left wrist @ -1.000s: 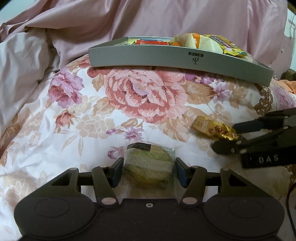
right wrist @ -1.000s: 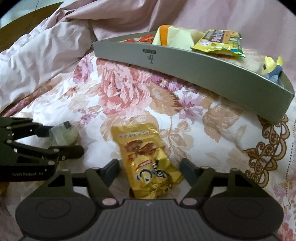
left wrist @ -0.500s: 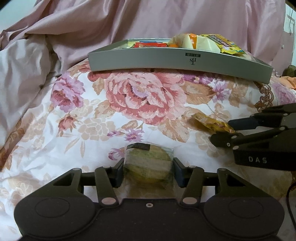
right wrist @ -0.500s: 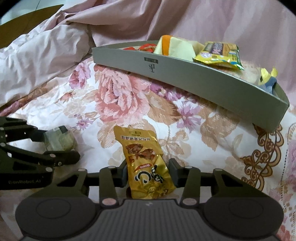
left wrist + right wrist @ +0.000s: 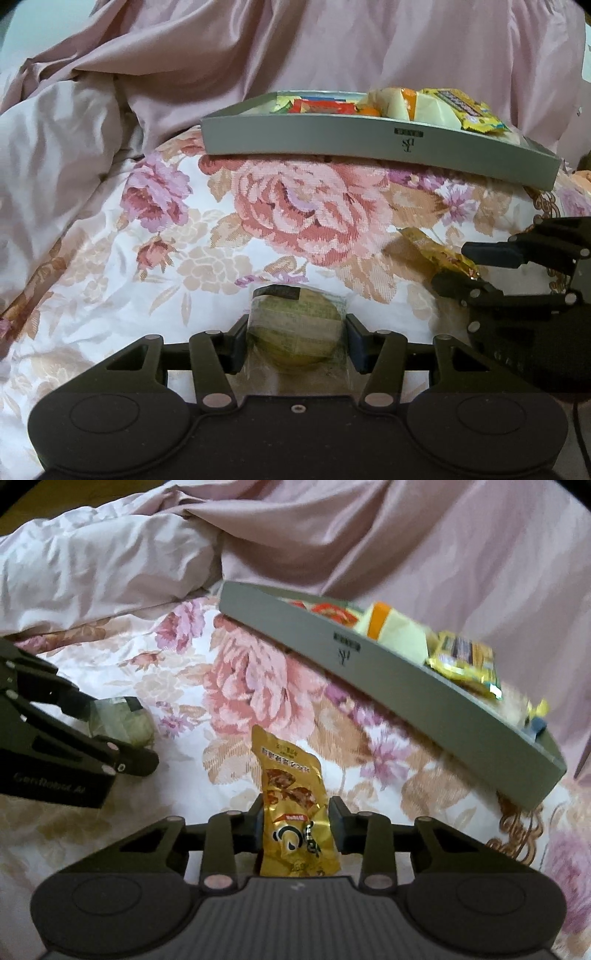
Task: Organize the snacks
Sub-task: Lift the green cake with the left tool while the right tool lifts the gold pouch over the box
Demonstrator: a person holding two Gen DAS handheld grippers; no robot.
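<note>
The left gripper (image 5: 295,332) has its two fingers pressed against the sides of a round greenish pastry in clear wrap (image 5: 295,328), pinching it at the 6 o'clock part of the left wrist view. In the right wrist view the same gripper (image 5: 110,731) reaches in from 9 o'clock with the pastry (image 5: 122,720) between its fingers, low over the floral bedspread (image 5: 258,686).

The right gripper (image 5: 297,819) is clamped on a gold snack packet (image 5: 295,812); both pads press the packet's edges, and its upper half stands out past the fingertips toward 12 o'clock. From the left wrist view this gripper (image 5: 465,266) enters at 3 o'clock, the gold packet (image 5: 436,251) poking out from between its fingers toward 10 o'clock.

Beyond both tools, at 12 to 2 o'clock, a grey tray (image 5: 369,144) lies on the floral bedspread (image 5: 166,258). It holds several wrapped snacks: a pale yellow packet with an orange band (image 5: 402,105), a bright yellow packet (image 5: 469,110) at its right and a red wrapper (image 5: 321,107) at its left. In the right wrist view the tray (image 5: 406,686) runs slantwise from 12 toward 3 o'clock, somewhat blurred.

Behind the tray, rumpled pink bedding (image 5: 332,48) fills the top of both views, with a paler fold (image 5: 55,147) at 9 to 10 o'clock.
</note>
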